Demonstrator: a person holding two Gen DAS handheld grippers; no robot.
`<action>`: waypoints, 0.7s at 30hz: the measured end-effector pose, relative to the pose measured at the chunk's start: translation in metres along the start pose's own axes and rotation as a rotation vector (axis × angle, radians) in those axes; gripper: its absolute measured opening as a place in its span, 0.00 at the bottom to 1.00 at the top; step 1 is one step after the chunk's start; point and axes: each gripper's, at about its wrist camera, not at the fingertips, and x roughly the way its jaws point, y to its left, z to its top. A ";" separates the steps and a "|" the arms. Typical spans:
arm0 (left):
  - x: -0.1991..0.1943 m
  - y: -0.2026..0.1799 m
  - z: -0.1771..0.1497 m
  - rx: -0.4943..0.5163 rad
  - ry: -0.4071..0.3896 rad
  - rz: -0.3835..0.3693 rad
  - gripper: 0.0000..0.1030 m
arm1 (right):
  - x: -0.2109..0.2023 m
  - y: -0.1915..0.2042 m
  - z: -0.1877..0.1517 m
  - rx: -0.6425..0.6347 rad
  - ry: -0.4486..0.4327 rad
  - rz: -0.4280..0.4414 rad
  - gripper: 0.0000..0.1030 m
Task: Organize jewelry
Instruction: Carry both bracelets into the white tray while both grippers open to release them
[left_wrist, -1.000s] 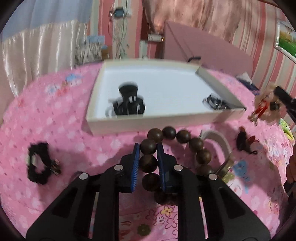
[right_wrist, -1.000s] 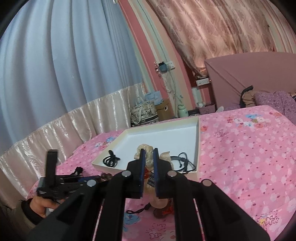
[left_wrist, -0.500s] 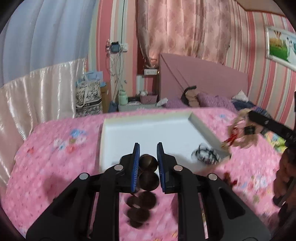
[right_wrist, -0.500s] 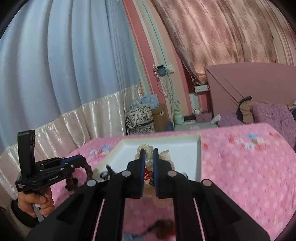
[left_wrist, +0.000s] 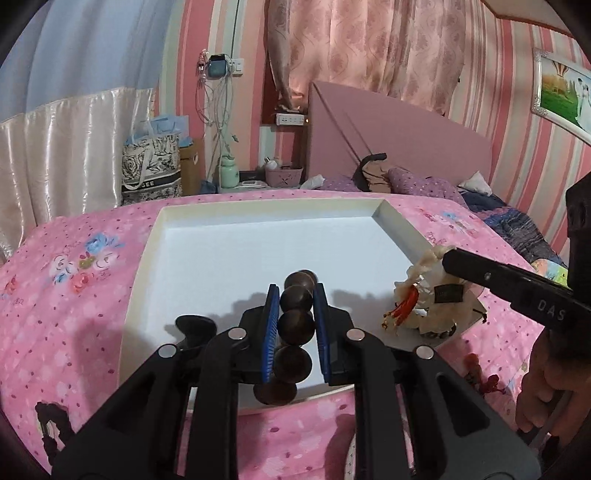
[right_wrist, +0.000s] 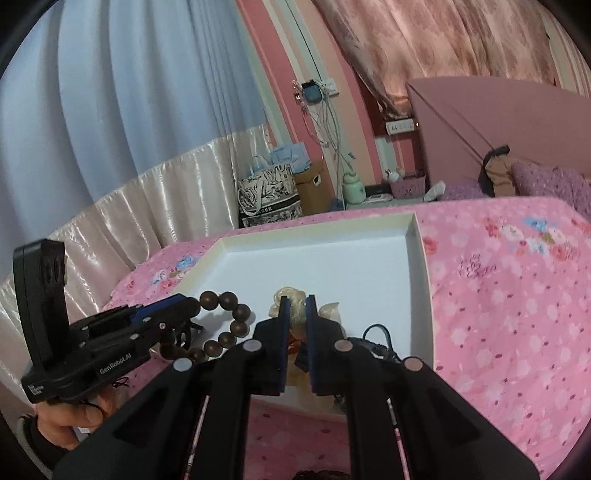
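A: In the left wrist view, what does the left hand-held gripper (left_wrist: 294, 325) carry?

B: Its blue pads are clamped on a bead bracelet (left_wrist: 294, 323) of dark wooden beads. The loop hangs from the grip, its long axis running along the fingers, over the near part of the white tray (left_wrist: 140, 266) that sits on the pink bed (left_wrist: 74, 295). So the drop spot lies directly below and slightly ahead.

A: And the other one there?

B: The right hand-held gripper (left_wrist: 448, 258) comes in from the right, pinching a cream fabric hair ornament (left_wrist: 428, 299) above the tray's near right corner.

A: The right wrist view?

B: The right hand-held gripper (right_wrist: 294, 328) is closed narrowly on the ornament (right_wrist: 290, 306), tray floor beneath. To its left, the left hand-held gripper (right_wrist: 192, 302) dangles the bracelet (right_wrist: 225, 325) over the tray's near left part. Each is probably nearest its own side.
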 end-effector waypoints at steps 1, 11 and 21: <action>-0.001 0.001 0.000 0.002 -0.005 0.005 0.17 | 0.003 0.000 -0.001 0.002 0.013 -0.003 0.07; 0.000 0.021 -0.011 -0.005 0.008 0.094 0.17 | 0.015 0.011 -0.009 -0.113 0.062 -0.155 0.11; -0.020 0.021 -0.005 -0.029 -0.032 0.076 0.17 | -0.026 0.018 0.007 -0.024 0.002 0.169 0.09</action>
